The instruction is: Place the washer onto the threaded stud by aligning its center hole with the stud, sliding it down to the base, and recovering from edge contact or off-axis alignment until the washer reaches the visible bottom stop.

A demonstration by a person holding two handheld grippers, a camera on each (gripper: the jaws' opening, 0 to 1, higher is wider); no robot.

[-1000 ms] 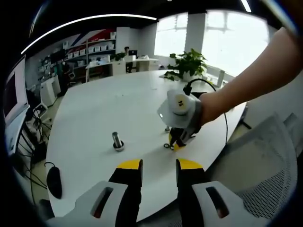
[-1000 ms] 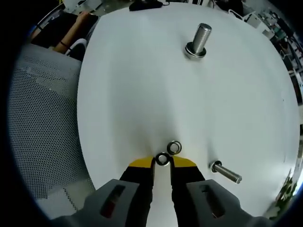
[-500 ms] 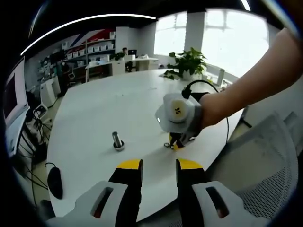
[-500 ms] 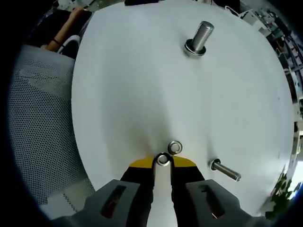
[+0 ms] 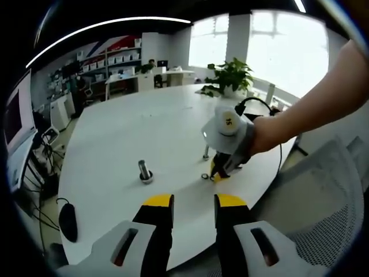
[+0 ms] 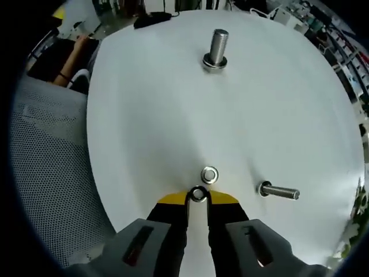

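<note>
The washer [image 6: 198, 194] sits pinched between the yellow tips of the right gripper [image 6: 198, 198], at 6 o'clock in the right gripper view, held off the table. Just beyond it, toward 12 o'clock, a second washer [image 6: 210, 173] lies flat on the white tabletop [image 6: 277, 115], near but apart. At about 3 o'clock from that one, a loose bolt [image 6: 279, 191] lies on its side. Far up at 12 o'clock stands the threaded stud [image 6: 217, 49], upright on its base ring, with wide bare table between it and the gripped washer.

In the left gripper view, the left gripper [image 5: 193, 203] hangs with jaws apart, nothing between them, back near the table's edge. A mesh chair [image 6: 52, 184] hugs the rim at 9 o'clock in the right gripper view. A dark mouse [image 5: 67, 221] rests at the table's 8 o'clock edge, a potted plant [image 5: 230, 76] at the far side, office shelving and bright windows behind.
</note>
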